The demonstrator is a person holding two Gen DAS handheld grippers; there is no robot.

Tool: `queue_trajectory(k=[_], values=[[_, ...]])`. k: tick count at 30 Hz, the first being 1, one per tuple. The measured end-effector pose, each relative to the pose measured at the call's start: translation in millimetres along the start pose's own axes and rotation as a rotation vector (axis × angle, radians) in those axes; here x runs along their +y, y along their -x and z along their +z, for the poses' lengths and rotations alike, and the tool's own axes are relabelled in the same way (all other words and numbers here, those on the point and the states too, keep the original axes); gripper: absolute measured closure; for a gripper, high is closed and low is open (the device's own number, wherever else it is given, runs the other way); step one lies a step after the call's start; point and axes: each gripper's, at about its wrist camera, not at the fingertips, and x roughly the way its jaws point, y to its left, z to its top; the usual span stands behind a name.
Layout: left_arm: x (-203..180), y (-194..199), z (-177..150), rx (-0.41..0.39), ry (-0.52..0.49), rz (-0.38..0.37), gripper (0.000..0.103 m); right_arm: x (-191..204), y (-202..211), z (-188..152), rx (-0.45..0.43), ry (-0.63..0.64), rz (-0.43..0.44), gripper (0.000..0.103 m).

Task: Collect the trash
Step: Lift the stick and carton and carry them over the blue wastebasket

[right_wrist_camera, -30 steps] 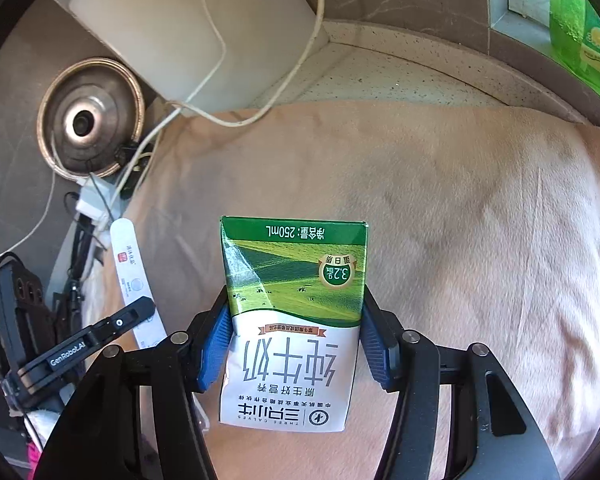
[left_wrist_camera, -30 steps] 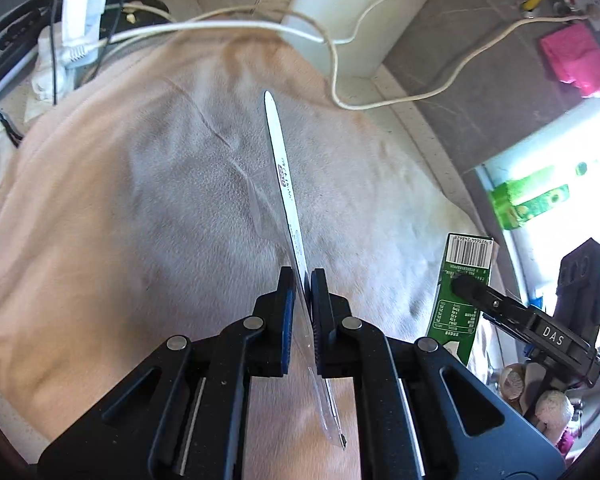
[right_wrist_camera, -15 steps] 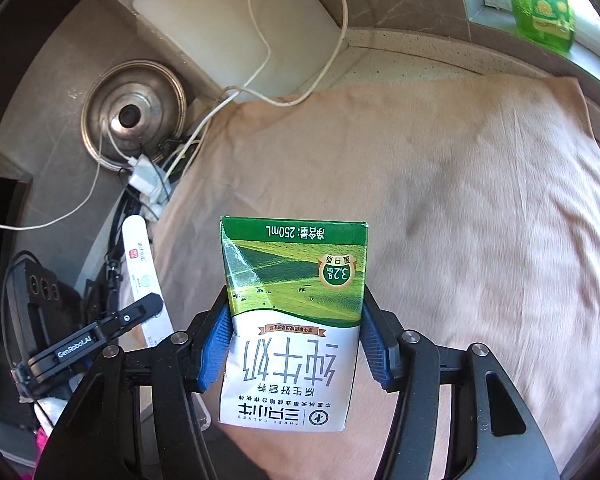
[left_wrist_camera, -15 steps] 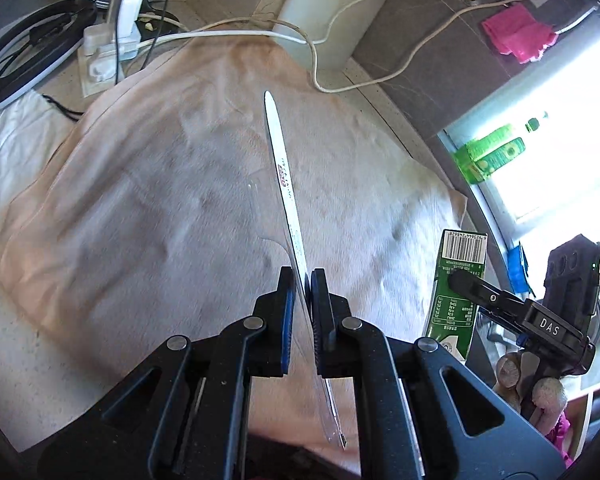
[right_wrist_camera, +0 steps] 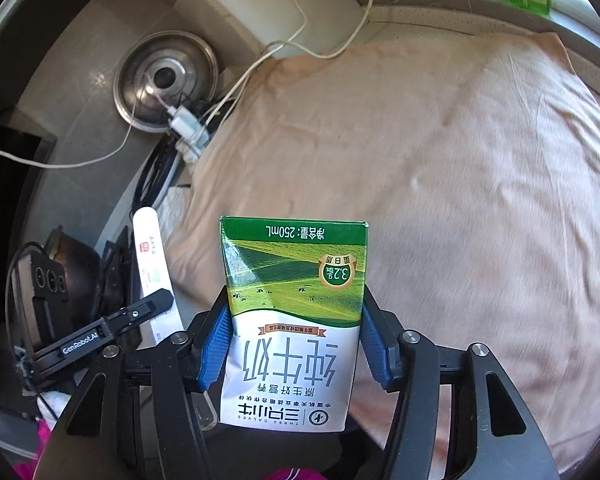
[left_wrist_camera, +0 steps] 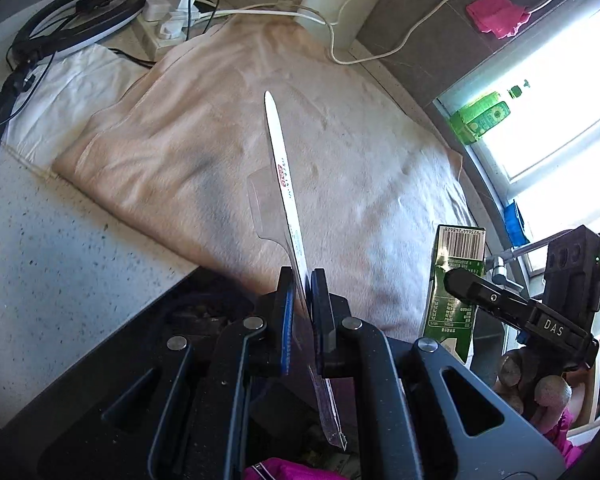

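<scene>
Pinching a milk carton [right_wrist_camera: 296,320] between right gripper [right_wrist_camera: 296,344] fingers [right_wrist_camera: 214,344]

The milk carton [right_wrist_camera: 294,320], seen upside down in the right wrist view, reads "250mL" after Chinese characters on its green band, "3.2" inside a round gold-rimmed badge, large Chinese characters on the white part, and "THREE CALVES" beneath smaller characters near its lower end. In the left wrist view its side carries a barcode [left_wrist_camera: 462,245] with digits too small to make out. The right gripper [left_wrist_camera: 512,308] bears "DAS" on its black arm. The left gripper [right_wrist_camera: 112,326] bears "GenRobot.AI". The flat white package [left_wrist_camera: 286,184] carries small red print, not legible.
</scene>
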Motion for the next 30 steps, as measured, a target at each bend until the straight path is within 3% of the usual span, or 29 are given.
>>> queue_trajectory(k=[15,30], values=[[41,-11,-85,0.128,0.015,0.026,0.097,29,-32,-85,0.105,0.068,-0.032,0.046],[67,-63,-140,0.280,-0.029,0.097,0.097,30,-80,-149,0.181,0.108,-0.128,0.046]])
